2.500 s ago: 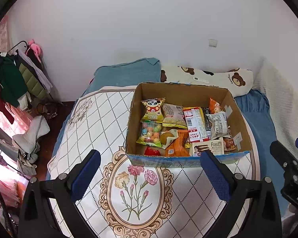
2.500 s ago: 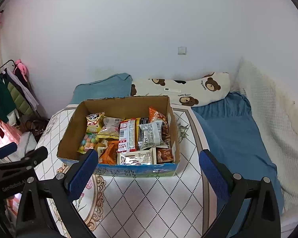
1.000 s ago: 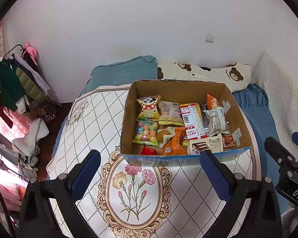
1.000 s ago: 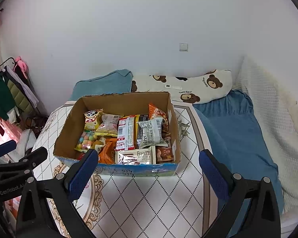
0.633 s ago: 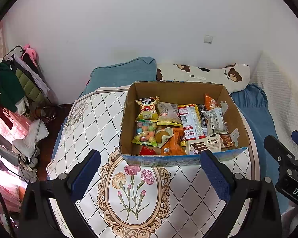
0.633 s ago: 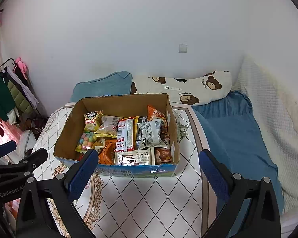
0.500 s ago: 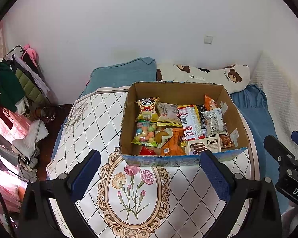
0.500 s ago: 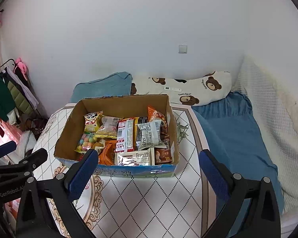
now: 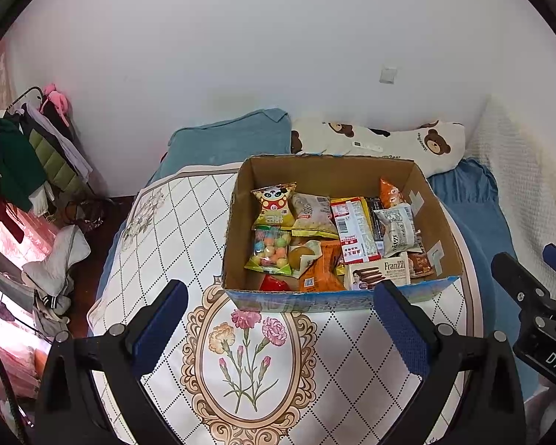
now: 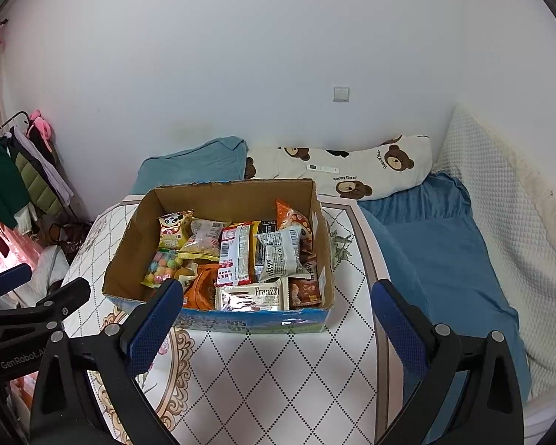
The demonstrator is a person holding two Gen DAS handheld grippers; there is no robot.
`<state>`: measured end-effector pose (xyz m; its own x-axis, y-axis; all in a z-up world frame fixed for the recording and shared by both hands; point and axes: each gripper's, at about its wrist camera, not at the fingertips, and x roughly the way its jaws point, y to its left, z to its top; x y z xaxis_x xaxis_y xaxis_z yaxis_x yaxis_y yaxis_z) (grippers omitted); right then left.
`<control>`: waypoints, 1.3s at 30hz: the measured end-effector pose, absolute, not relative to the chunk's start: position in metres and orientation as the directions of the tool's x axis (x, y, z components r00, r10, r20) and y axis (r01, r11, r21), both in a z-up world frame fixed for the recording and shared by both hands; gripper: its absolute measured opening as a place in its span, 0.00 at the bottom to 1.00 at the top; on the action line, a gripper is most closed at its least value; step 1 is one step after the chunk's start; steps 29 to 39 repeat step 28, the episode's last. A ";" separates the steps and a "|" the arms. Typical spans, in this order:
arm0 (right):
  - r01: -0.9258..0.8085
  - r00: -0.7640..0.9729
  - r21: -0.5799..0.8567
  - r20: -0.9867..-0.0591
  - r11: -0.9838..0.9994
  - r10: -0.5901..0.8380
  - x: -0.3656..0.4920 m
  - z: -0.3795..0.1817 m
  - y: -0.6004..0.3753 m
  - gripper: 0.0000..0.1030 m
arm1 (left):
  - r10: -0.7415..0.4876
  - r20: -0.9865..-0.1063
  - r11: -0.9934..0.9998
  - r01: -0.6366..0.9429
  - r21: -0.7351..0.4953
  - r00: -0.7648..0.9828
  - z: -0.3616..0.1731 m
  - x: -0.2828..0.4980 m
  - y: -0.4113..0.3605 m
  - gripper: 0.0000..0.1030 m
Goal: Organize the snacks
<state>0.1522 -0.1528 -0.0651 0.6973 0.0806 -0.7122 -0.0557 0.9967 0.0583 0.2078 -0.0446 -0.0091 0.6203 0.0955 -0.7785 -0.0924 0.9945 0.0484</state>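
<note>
A cardboard box (image 9: pixel 241 237) full of snack packets stands on a round table (image 9: pixel 159 230) with a diamond and flower cloth. It also shows in the right wrist view (image 10: pixel 129 244). Inside lie a panda packet (image 9: pixel 274 205), a bag of coloured balls (image 9: pixel 270 250), a Franzzi packet (image 9: pixel 380 274) and several others. My left gripper (image 9: pixel 278 328) is open and empty, hovering in front of the box. My right gripper (image 10: pixel 274 328) is open and empty, also in front of the box, to the right of the left one.
Behind the table lie a teal cushion (image 9: pixel 233 141) and a bear-print pillow (image 9: pixel 381 142) on a blue bedspread (image 10: pixel 444 252). A clothes rack (image 9: pixel 22 155) stands at the left. A white quilted cover (image 10: pixel 511 215) lines the right wall.
Both views have shifted slightly; the box sits a little farther away and lower in frame than 2.5 s ago. Both grippers stay open and empty.
</note>
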 end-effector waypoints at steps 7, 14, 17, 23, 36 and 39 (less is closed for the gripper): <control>-0.057 0.697 0.063 -0.712 0.996 0.085 0.152 -0.062 -0.153 1.00 | 0.095 -0.778 0.995 -0.091 0.049 0.621 -0.011 0.206 -0.044 1.00; -0.057 0.697 0.061 -0.712 0.996 0.084 0.151 -0.062 -0.153 1.00 | 0.095 -0.778 0.995 -0.090 0.050 0.621 -0.011 0.206 -0.044 1.00; -0.056 0.697 0.062 -0.712 0.996 0.084 0.151 -0.062 -0.153 1.00 | 0.095 -0.778 0.995 -0.090 0.050 0.621 -0.011 0.206 -0.044 1.00; -0.057 0.695 0.060 -0.714 0.997 0.083 0.150 -0.064 -0.153 1.00 | 0.091 -0.779 0.995 -0.089 0.046 0.620 -0.012 0.206 -0.044 1.00; -0.055 0.694 0.060 -0.715 0.997 0.081 0.149 -0.067 -0.154 1.00 | 0.085 -0.775 0.996 -0.084 0.041 0.626 -0.014 0.205 -0.047 1.00; -0.055 0.694 0.060 -0.715 0.997 0.081 0.149 -0.067 -0.154 1.00 | 0.085 -0.775 0.996 -0.084 0.041 0.626 -0.014 0.205 -0.047 1.00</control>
